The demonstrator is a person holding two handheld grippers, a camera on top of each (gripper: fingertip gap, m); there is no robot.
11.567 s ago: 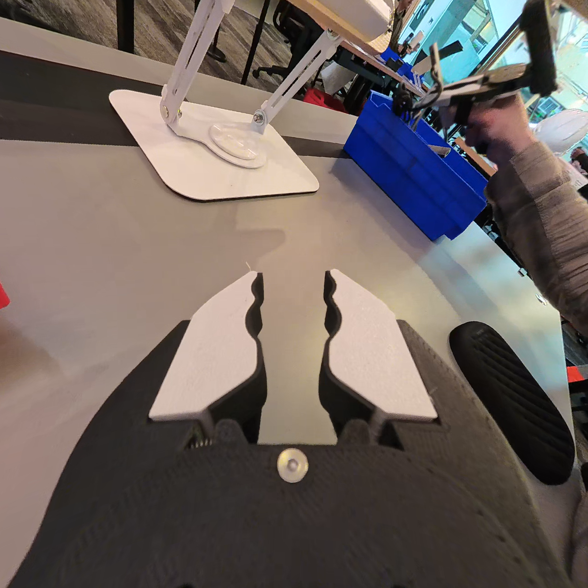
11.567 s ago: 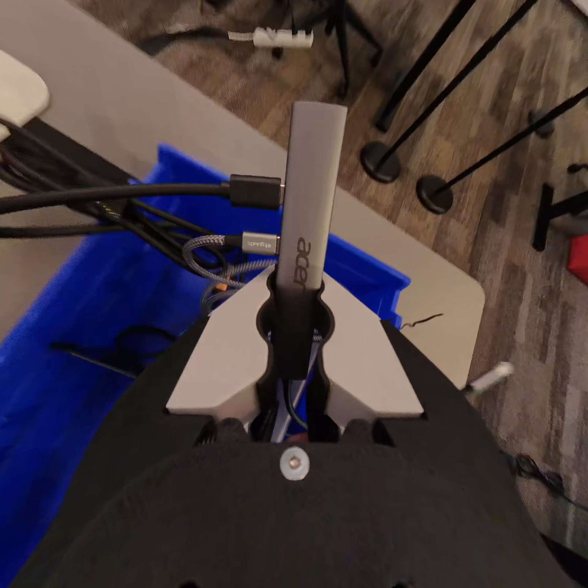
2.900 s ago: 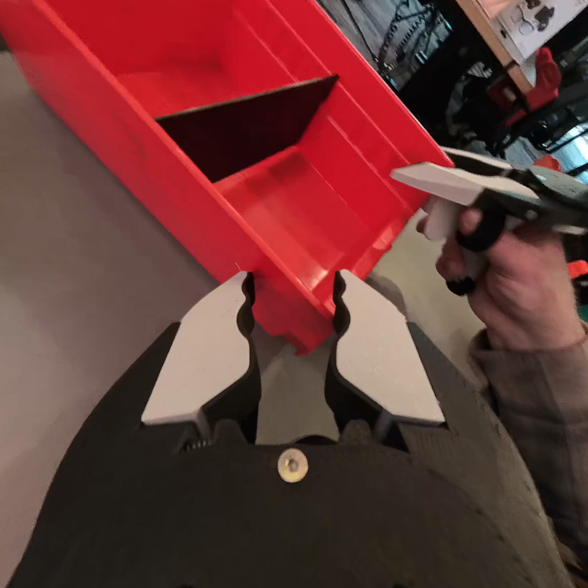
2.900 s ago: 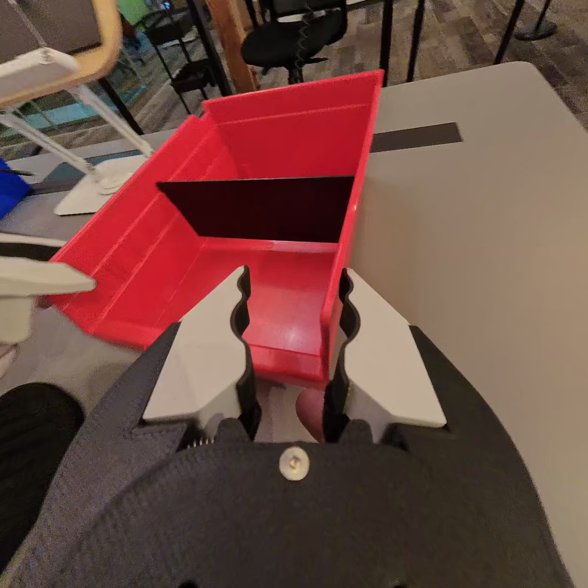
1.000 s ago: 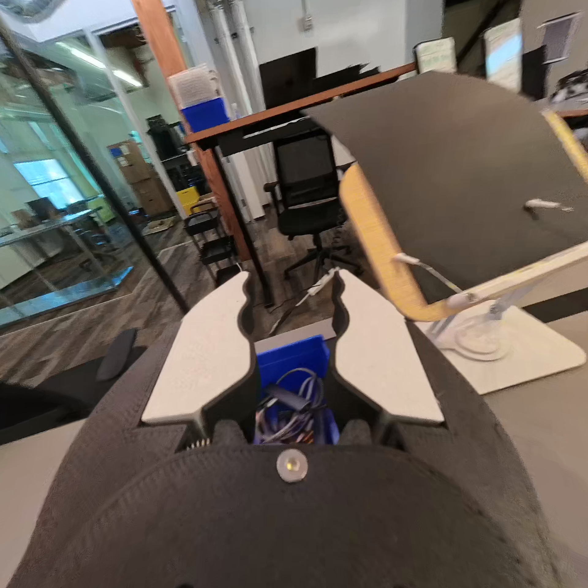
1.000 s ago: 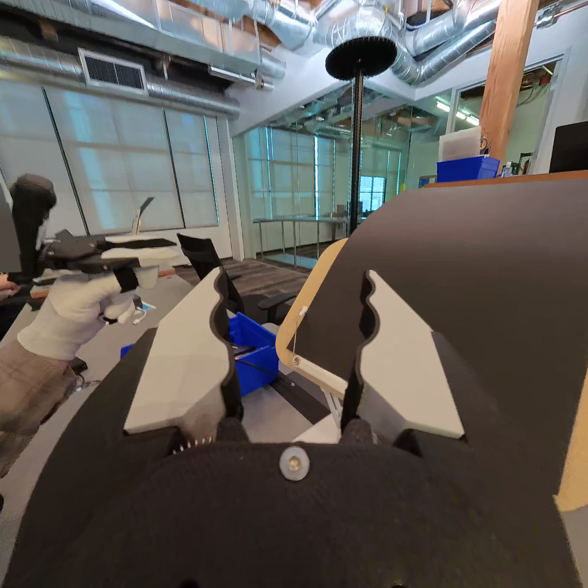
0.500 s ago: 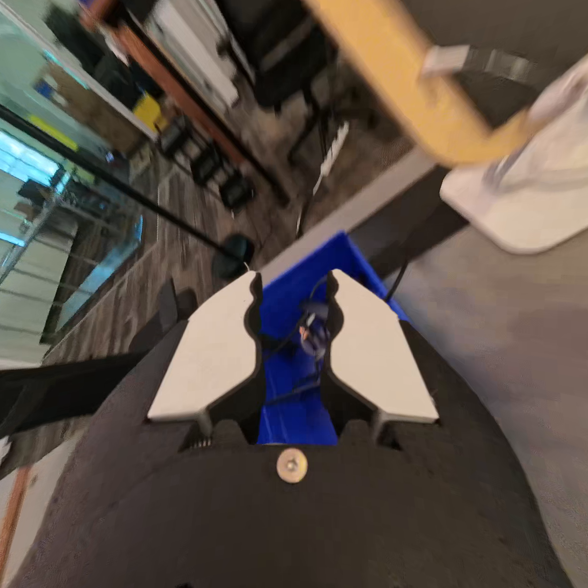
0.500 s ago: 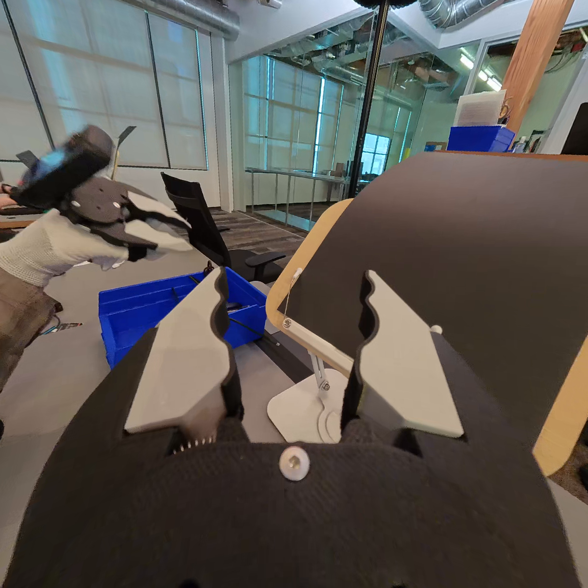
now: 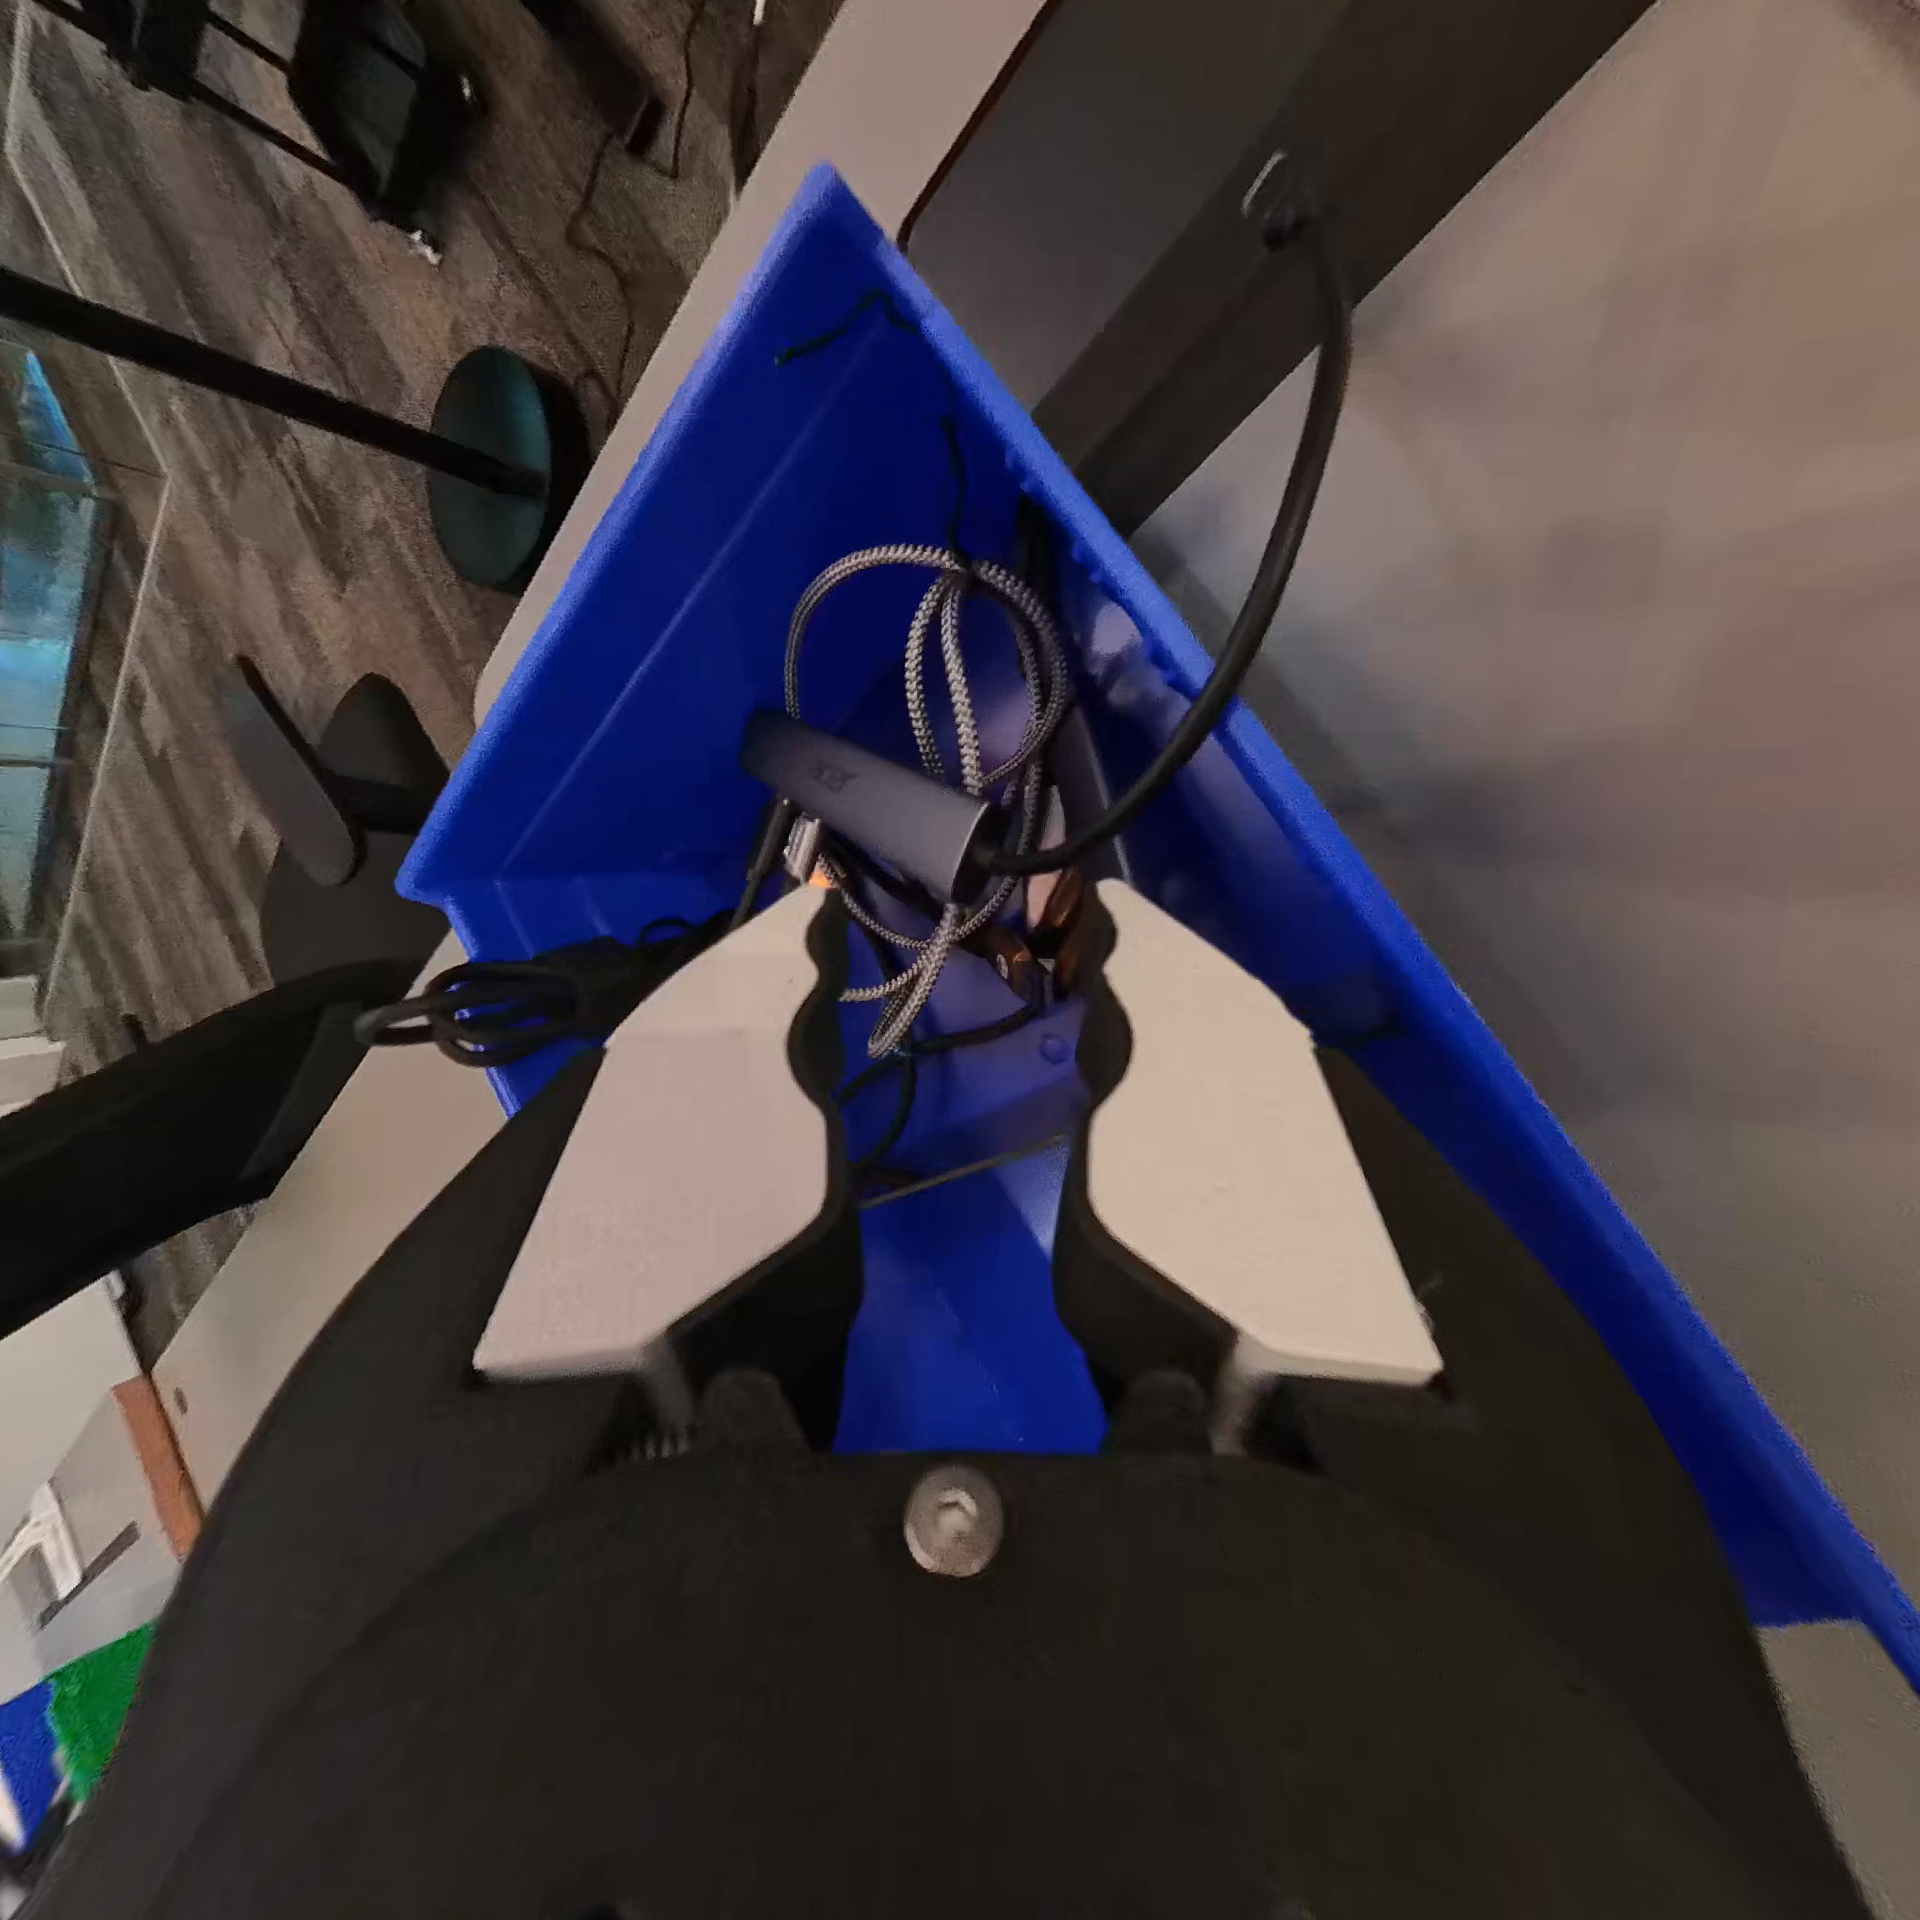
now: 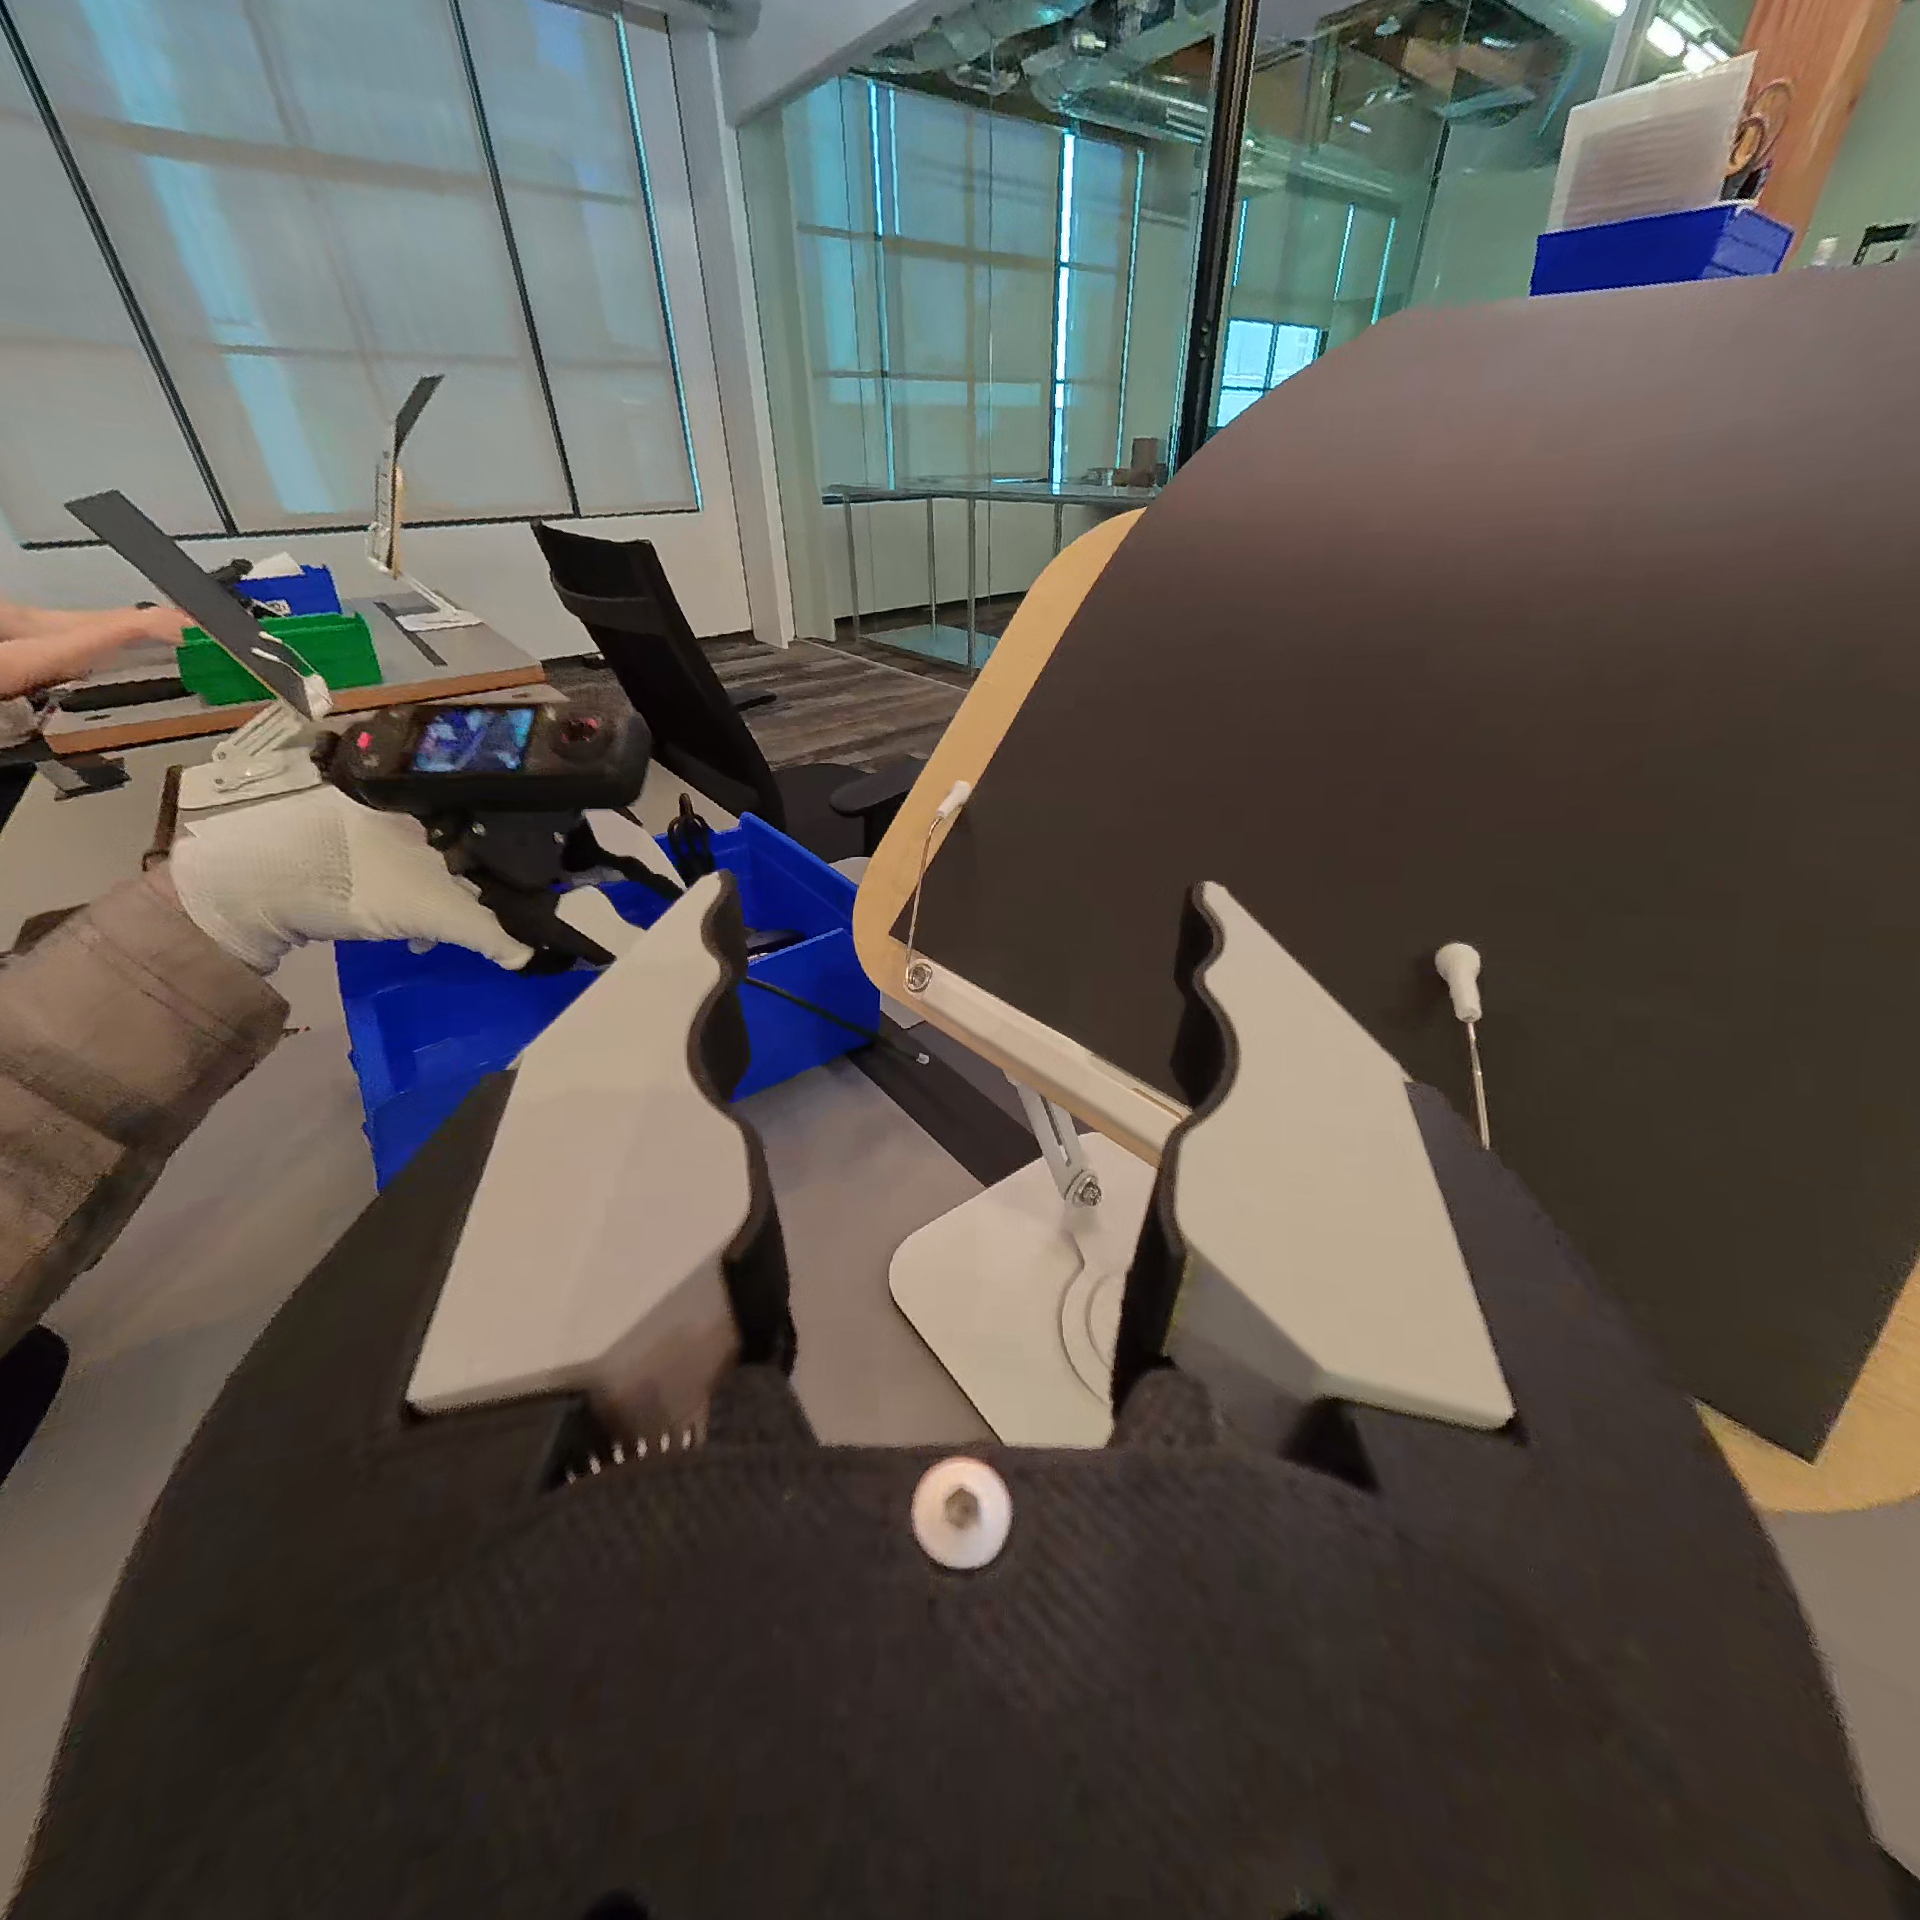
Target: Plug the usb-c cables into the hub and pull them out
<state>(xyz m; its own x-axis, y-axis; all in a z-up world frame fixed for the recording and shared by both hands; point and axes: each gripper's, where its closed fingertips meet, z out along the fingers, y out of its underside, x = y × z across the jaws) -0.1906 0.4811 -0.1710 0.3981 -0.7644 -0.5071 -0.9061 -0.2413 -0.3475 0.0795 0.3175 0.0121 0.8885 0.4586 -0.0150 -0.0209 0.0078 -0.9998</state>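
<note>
A grey hub [image 9: 868, 800] lies in a blue bin [image 9: 644, 665] on top of braided grey usb-c cables [image 9: 951, 675]. The hub's own black cable [image 9: 1262, 582] runs over the bin's right wall onto the table. My left gripper [image 9: 961, 904] is open and empty, pointing down into the bin just short of the hub. My right gripper [image 10: 956, 904] is open and empty, held above the table well right of the bin [image 10: 457, 1023]. In the right wrist view a white-gloved hand holds the left gripper [image 10: 499, 790] over the bin.
A large black board with a tan edge [image 10: 1507, 748] stands on a white stand [image 10: 1008, 1309] in front of the right gripper. A black cable bundle [image 9: 488, 1008] hangs over the bin's left wall. A black office chair [image 10: 665, 644] stands beyond the grey table [image 9: 1662, 727]. The gap from one gripper's tips to the other's is roughly 35 cm.
Both grippers have left the red bin. The left gripper has swung over and tipped down into the blue bin, close to the hub. The right gripper has lowered slightly toward the board stand.
</note>
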